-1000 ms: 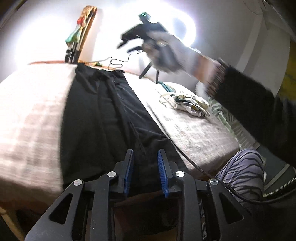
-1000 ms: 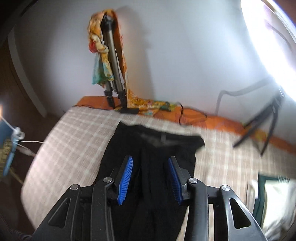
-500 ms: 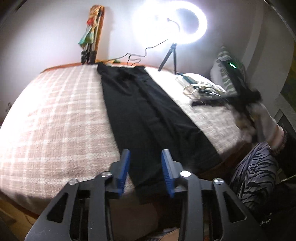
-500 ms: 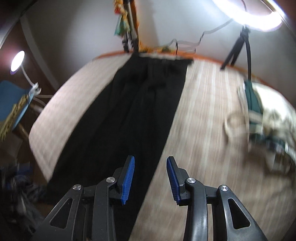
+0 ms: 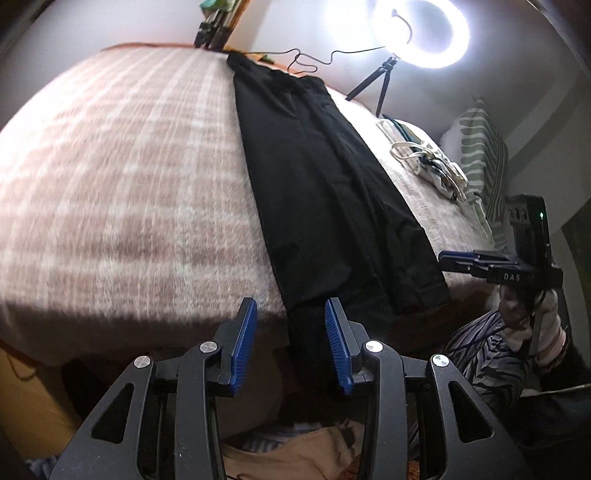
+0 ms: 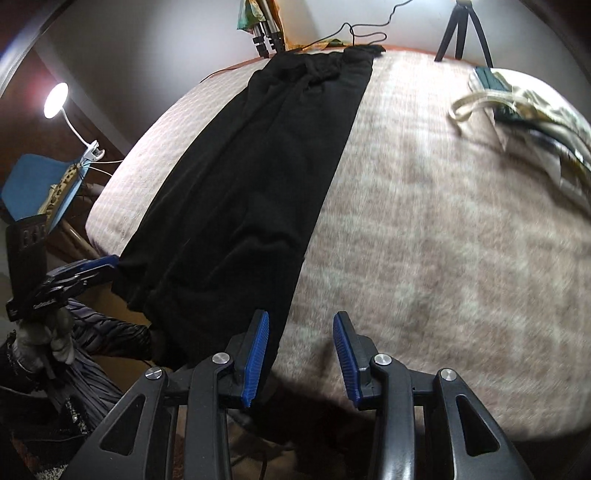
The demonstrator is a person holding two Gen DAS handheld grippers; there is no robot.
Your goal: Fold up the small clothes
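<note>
A pair of black trousers [image 5: 325, 177] is lying stretched lengthwise on a pink checked blanket [image 5: 129, 166], waistband at the far edge, leg hems drooping over the near edge of the bed. The cloth looks soft, light and limp — it will probably sag and slide unless taken at the hems or outer corners.

The left gripper [image 5: 291, 345] is hovering with its jaws parted and nothing pinched; one hanging hem is sitting just beyond and between them. Those jaws have just been opening.

The right gripper [image 6: 300, 354] is likewise parted and empty — the trousers' right edge is lying just past its left jaw, bare blanket ahead of the other.

Farther right, a heap of pale laundry [image 6: 532, 110] is waiting, near a ring light [image 5: 421, 31].
</note>
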